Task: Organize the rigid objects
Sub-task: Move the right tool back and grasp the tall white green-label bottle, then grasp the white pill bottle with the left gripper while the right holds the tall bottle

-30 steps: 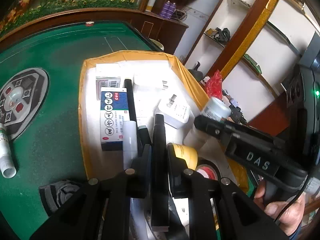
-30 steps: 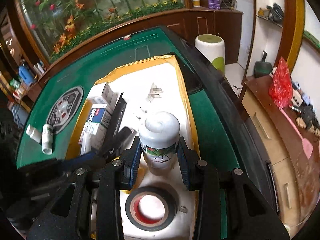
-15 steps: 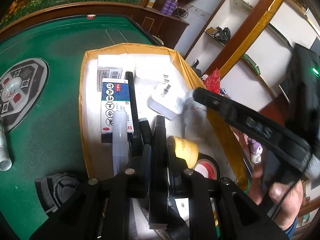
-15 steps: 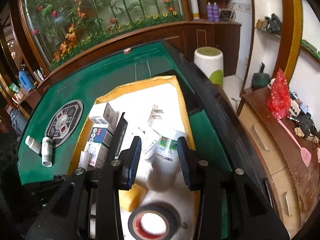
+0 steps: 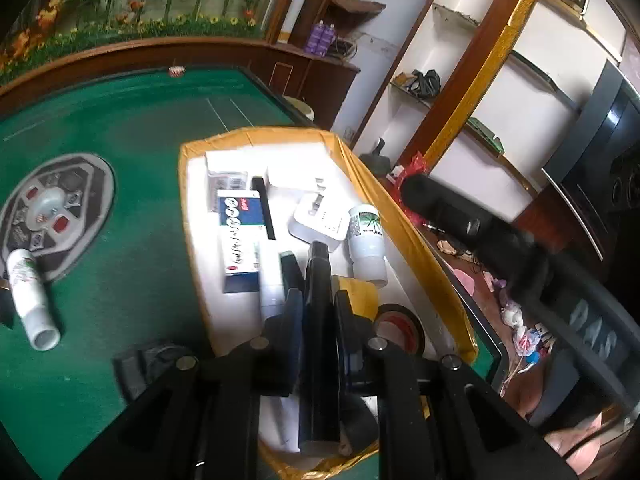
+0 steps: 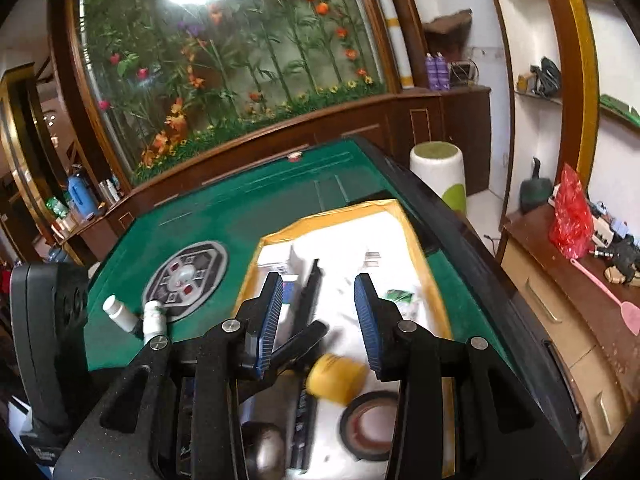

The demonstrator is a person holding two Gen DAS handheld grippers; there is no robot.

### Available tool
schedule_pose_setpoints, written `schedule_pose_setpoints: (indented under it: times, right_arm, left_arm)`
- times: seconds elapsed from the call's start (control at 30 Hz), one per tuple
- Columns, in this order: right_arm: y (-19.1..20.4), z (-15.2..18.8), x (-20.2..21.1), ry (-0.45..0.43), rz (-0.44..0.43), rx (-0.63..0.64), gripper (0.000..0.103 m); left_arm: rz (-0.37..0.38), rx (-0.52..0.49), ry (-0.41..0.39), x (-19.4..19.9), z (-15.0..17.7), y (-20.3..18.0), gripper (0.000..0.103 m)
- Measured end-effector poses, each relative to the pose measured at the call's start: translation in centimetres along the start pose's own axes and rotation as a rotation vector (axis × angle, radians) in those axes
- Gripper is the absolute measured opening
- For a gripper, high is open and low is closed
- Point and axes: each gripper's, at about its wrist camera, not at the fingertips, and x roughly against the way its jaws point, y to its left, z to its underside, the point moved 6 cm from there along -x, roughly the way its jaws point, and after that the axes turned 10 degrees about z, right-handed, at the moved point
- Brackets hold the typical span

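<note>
Two grippers over a yellow-rimmed tray (image 5: 412,232) on the green felt surface (image 5: 132,264).

Left gripper (image 5: 316,304): jaws clenched on a long flat black bar (image 5: 318,320), which runs between the pads and sticks out beyond their tips and back toward the camera. Just past the left pad: a white tube (image 5: 270,276) lying on the tray, and beyond it a blue-and-white box (image 5: 238,236). A slim black strip (image 5: 264,208) lies along that box's right edge. Just right of the right pad: a yellow tape roll (image 5: 360,294), and nearer the camera a black tape roll (image 5: 398,324) with a red core. Ahead and to the right of the jaws: a white bottle (image 5: 366,244) with a green label, lying on its side on the tray, touching or just beside a white plug adapter (image 5: 320,220). Far to the left of the jaws, off the tray, another white bottle (image 5: 30,300) lies on the felt.

Right gripper (image 6: 318,312): jaws released, standing apart with nothing between the blue pads; they frame bare white tray floor. Below the jaws, blurred: the yellow roll (image 6: 336,374) and the black roll (image 6: 370,426). Two small white bottles (image 6: 136,316) lie on the felt well left of the left pad.

A hand (image 5: 576,448) shows at the lower right edge of the left view.
</note>
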Motion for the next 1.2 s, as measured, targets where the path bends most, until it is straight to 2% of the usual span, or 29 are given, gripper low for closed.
schedule_pose_setpoints:
  times: [0.17,0.37,0.43,0.63,0.8,0.83,0.87,0.9,0.93,1.0,1.07,1.2]
  right_arm:
    - [2.4,0.8,0.7,-0.017,-0.028,0.028,0.037]
    - [5.2,1.2,0.5,0.0,-0.103,0.015,0.037]
    - [6.3,1.4,0.2,0.008,-0.102,0.023,0.037]
    - [11.6,2.3,-1.1,0.075,-0.156,0.091,0.037]
    - [18.6,4.1,-3.6,0.162,-0.235,0.189,0.037]
    - [19.7,4.4,-4.2,0.177,-0.239,0.206,0.037]
    - [21.2,4.8,-5.2,0.198,-0.251,0.228,0.037]
    - [22.1,5.1,-5.9,0.211,-0.258,0.239,0.037]
    - [22.8,5.5,-6.6,0.226,-0.254,0.253,0.037]
    - [23.9,6.4,-8.5,0.267,-0.227,0.29,0.037]
    - [24.4,6.8,-9.6,0.266,-0.194,0.314,0.037]
    - [25.2,7.1,-11.0,0.257,-0.149,0.374,0.037]
  left_arm:
    - [-0.01,-0.005,-0.036,2.4,0.1,1.5,0.016]
    - [-0.042,0.021,-0.097,6.5,-0.1,5.4,0.016]
    - [-0.051,0.027,-0.106,7.8,0.0,6.9,0.016]
    - [-0.132,0.082,-0.133,12.2,0.9,13.0,0.016]
    - [-0.222,0.142,-0.228,17.4,0.5,17.9,0.017]
    - [-0.266,0.132,-0.235,18.4,0.5,18.8,0.019]
    - [-0.292,0.125,-0.232,18.9,0.7,19.6,0.038]
    - [-0.302,0.12,-0.22,19.3,0.9,20.3,0.068]
    - [-0.301,0.119,-0.211,19.6,1.2,20.9,0.078]
    - [-0.3,0.121,-0.217,20.2,1.9,21.7,0.08]
    - [-0.285,0.122,-0.206,20.4,2.3,22.4,0.08]
    - [-0.336,0.085,-0.143,18.8,2.8,22.6,0.08]
